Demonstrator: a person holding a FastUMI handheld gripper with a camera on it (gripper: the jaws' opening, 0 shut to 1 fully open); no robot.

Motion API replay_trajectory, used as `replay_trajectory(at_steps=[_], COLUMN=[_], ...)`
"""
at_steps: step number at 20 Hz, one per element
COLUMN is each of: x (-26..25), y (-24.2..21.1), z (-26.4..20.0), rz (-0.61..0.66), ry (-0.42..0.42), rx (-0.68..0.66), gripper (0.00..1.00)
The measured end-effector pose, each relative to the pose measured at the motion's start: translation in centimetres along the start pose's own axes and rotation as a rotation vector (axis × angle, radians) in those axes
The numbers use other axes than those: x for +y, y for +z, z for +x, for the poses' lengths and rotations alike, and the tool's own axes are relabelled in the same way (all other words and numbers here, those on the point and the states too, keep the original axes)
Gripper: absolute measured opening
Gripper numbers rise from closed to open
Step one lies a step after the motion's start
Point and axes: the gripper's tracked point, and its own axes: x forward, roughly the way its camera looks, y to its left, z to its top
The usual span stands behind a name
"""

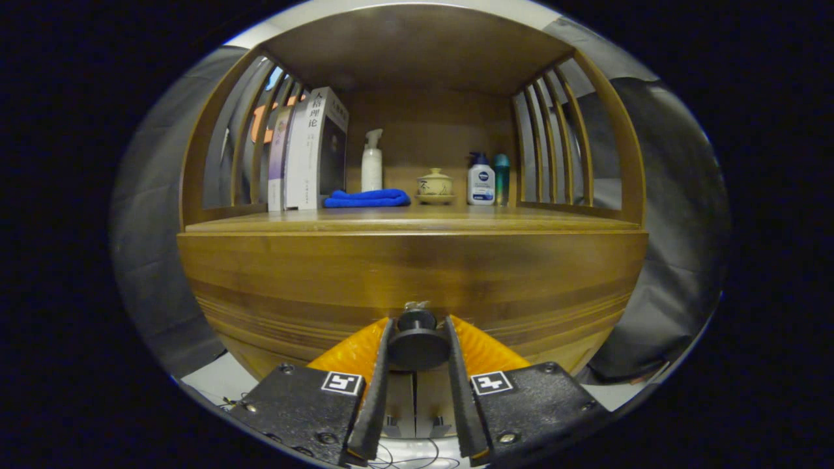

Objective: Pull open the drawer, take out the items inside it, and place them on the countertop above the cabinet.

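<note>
A wooden cabinet stands right in front of me, its drawer front (410, 273) closed and wide across the view. A round black knob (417, 342) sticks out from the drawer front. My gripper (417, 345) has one finger on each side of the knob, and both orange-backed fingers (381, 365) press against it. The drawer's inside is hidden. Above the drawer front runs the wooden countertop (534, 223).
At the back of the countertop stand several books (313, 153), a white pump bottle (372, 163), a folded blue cloth (367, 198), a small lidded ceramic pot (434, 184), a white lotion bottle (481, 181) and a teal bottle (501, 177). Slatted wooden sides enclose the shelf space.
</note>
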Motion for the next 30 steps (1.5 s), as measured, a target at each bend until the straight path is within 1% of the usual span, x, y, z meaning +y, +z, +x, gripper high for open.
replay_trajectory(at_steps=[5,8,17,30], x=[-0.1,-0.1,0.0,-0.6], y=[0.1,-0.1,-1.0,-2.8], z=[0.0,-0.6,-5.3,-12.0], rz=[-0.009,-0.015,-0.013,-0.016], ry=[0.005,0.002,0.02,0.04], rx=[0.012,0.016,0.015,0.019], gripper=[0.42,0.41,0.41,0.38])
